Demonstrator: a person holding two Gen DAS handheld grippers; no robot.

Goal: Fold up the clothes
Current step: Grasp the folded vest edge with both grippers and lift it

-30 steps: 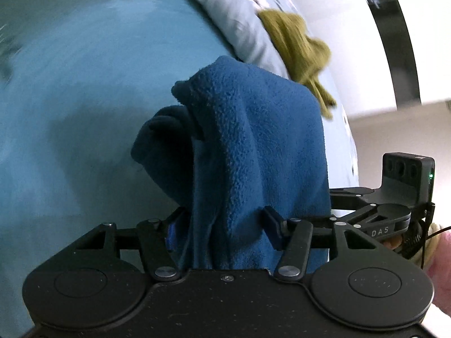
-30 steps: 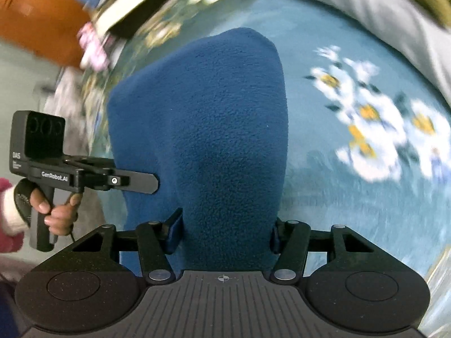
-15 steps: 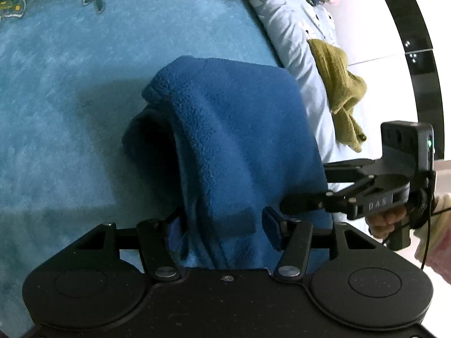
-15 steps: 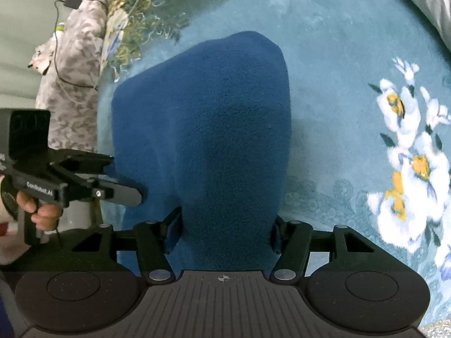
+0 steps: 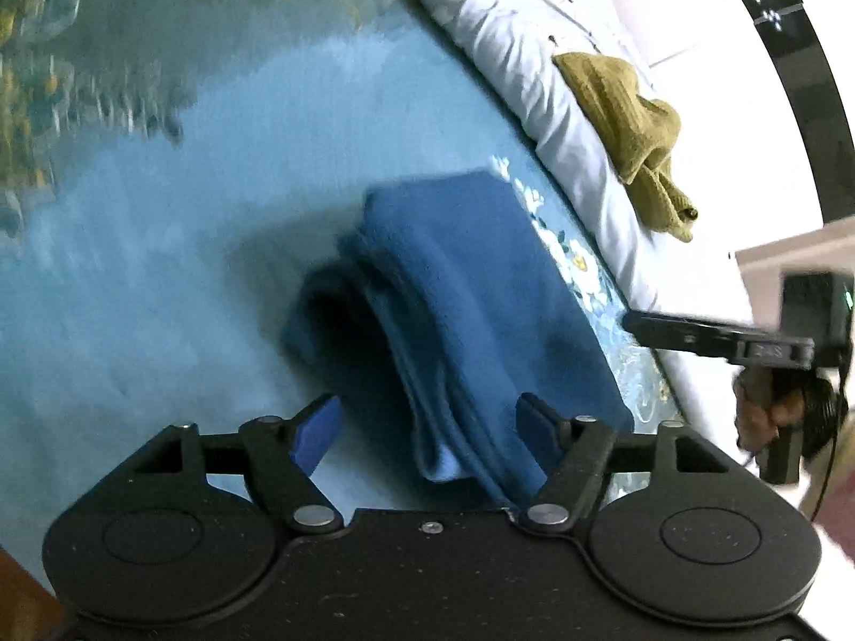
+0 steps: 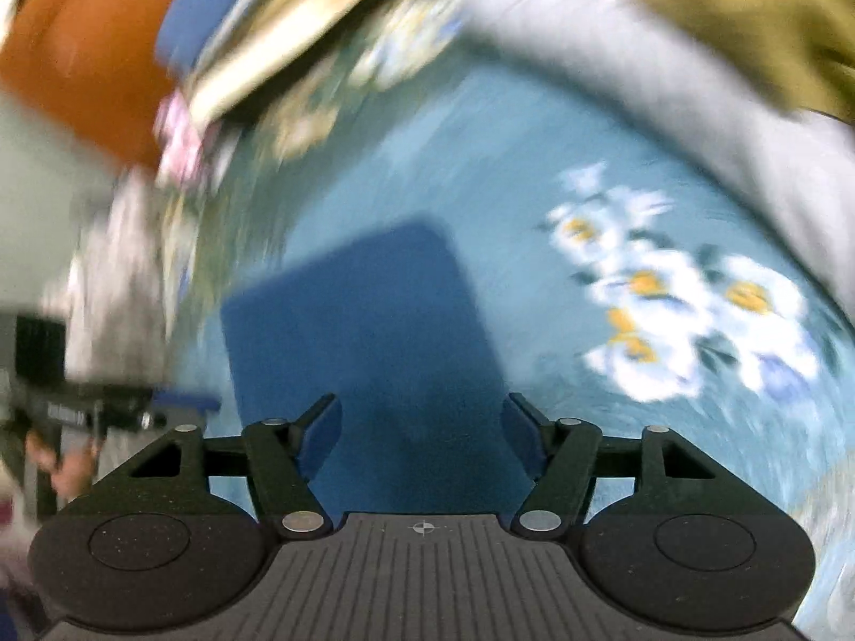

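A folded dark blue fleece garment [image 5: 470,288] lies on the teal bedspread [image 5: 160,278]; it also shows in the right wrist view [image 6: 363,320], blurred. My left gripper [image 5: 427,427] is open, its blue pads apart on either side of the garment's near end, not clamping it. My right gripper [image 6: 422,427] is open too, just above the garment's near edge. The right gripper also shows at the right of the left wrist view [image 5: 694,331]. The left gripper also shows at the left of the right wrist view [image 6: 176,406].
An olive knit garment [image 5: 636,128] lies on a pale grey quilt [image 5: 534,53] along the bed's far side. White flowers [image 6: 694,310] are printed on the bedspread right of the fleece. An orange-brown headboard [image 6: 80,43] and a blue pillow [image 6: 214,16] stand behind.
Both grippers have opened and let go of the blue fleece, which now lies flat and folded on the bed. Both have pulled back from it; the right wrist view is motion-blurred.
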